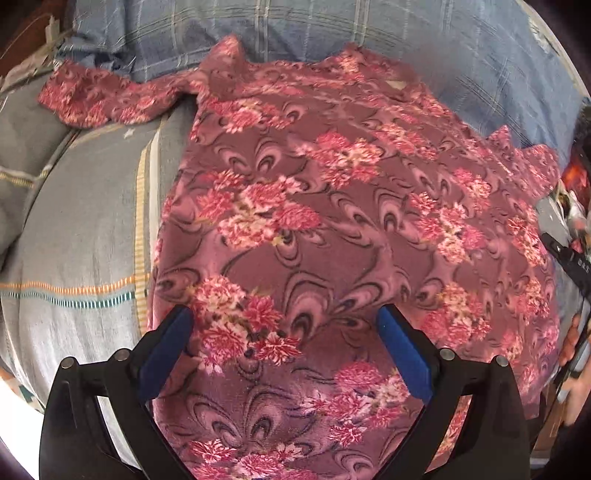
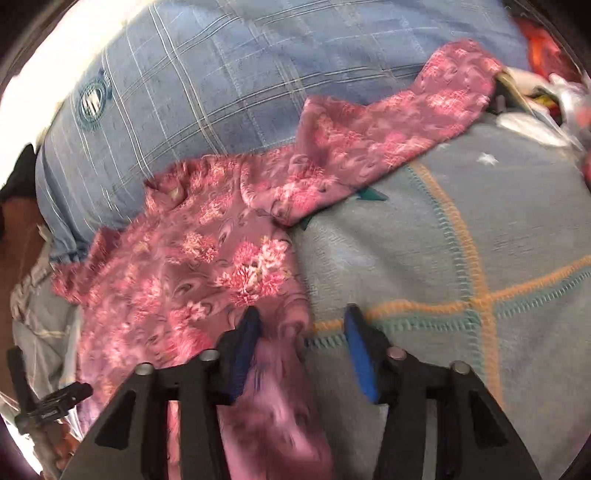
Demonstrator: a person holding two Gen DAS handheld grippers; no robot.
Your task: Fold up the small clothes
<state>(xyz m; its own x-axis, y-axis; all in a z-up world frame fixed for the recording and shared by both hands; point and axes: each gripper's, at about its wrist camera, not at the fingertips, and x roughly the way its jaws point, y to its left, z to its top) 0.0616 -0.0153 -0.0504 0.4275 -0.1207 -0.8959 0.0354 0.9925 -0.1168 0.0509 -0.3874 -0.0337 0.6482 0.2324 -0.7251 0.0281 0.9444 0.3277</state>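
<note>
Nearest in the left wrist view, the left gripper is seen with its two blue-padded fingers spread wide apart above a pink flowered garment, nothing clamped between them. The garment is spread flat, front side down or up cannot be told, over a grey blanket with orange and teal stitched stripes. One sleeve is stretched out to the far left. Behind the garment, at the far edge, a blue checked pillow is laid.

In the right wrist view, which is blurred, the right gripper is held low over the near edge of the same garment. Its fingers are parted, with a fold of pink cloth lying between them; whether the cloth is touched by the pads cannot be told. The blanket is seen on the right, and a sleeve is stretched to the far right. The pillow is seen beyond.
</note>
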